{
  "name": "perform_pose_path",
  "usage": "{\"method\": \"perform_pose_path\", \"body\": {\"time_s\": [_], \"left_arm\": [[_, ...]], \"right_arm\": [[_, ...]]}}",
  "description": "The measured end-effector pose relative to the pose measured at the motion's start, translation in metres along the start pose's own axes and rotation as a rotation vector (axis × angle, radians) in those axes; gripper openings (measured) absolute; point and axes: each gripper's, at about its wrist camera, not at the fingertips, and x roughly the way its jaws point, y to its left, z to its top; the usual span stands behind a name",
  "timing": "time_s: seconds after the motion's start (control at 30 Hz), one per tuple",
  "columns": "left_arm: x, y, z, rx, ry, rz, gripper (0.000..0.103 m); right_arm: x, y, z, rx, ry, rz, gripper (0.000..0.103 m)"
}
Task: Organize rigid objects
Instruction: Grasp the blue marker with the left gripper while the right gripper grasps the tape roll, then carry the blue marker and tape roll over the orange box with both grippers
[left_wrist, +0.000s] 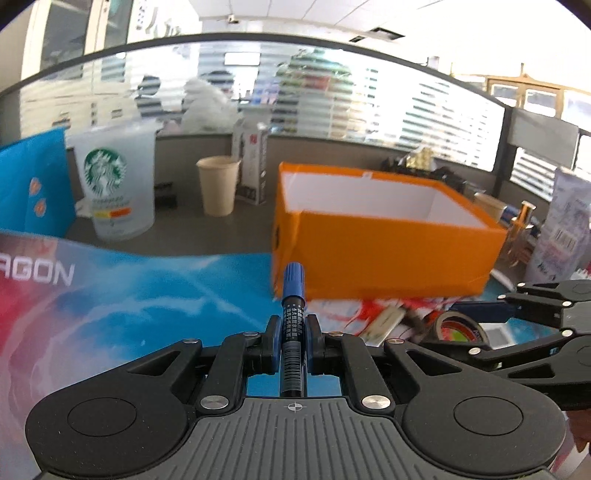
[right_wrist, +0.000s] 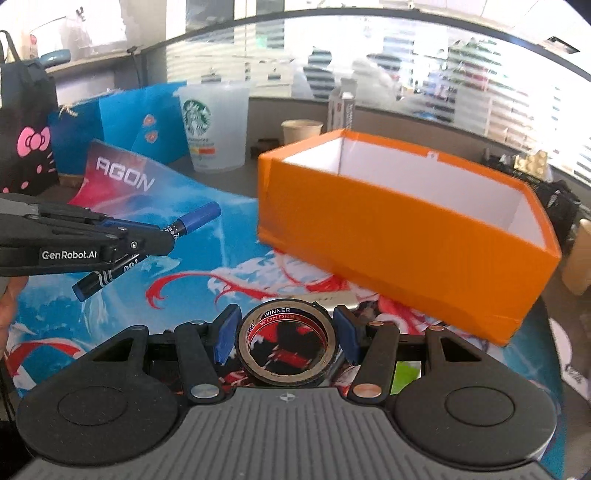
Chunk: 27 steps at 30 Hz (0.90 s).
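Note:
My left gripper (left_wrist: 291, 325) is shut on a blue-capped black marker (left_wrist: 293, 317) that points forward toward the orange box (left_wrist: 388, 254). The marker and left gripper also show in the right wrist view (right_wrist: 162, 236), held above the mat. My right gripper (right_wrist: 286, 325) has its blue pads on both sides of a roll of dark tape (right_wrist: 286, 347), touching it or nearly so, low over the mat. That tape also shows in the left wrist view (left_wrist: 460, 328). The orange box (right_wrist: 406, 236) is open-topped with a white inside and looks empty.
A colourful AGON mat (right_wrist: 122, 177) covers the desk. A Starbucks cup (left_wrist: 112, 181), a paper cup (left_wrist: 218, 184) and a carton (left_wrist: 253, 162) stand behind. Blue and black gift bags (right_wrist: 33, 129) stand at the left. Clutter lies right of the box (left_wrist: 517, 221).

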Motion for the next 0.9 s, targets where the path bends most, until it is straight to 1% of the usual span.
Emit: {"method": "perform_pose_path", "body": {"time_s": [0.17,0.53,0.9], "left_arm": [[-0.003,-0.014,0.022,0.046,-0.052,-0.014,0.011],[-0.001,-0.031,0.065,0.082,-0.126,-0.037,0.011],[0.005,-0.046,0.098,0.115,-0.180,-0.056,0.011]], "right_arm": [[-0.011,-0.009,0.012,-0.004,-0.036,-0.033,0.052],[-0.028,-0.030,0.040,-0.007,-0.100,-0.090,0.052],[-0.036,-0.044,0.064,-0.012,-0.147,-0.121,0.052]]}}
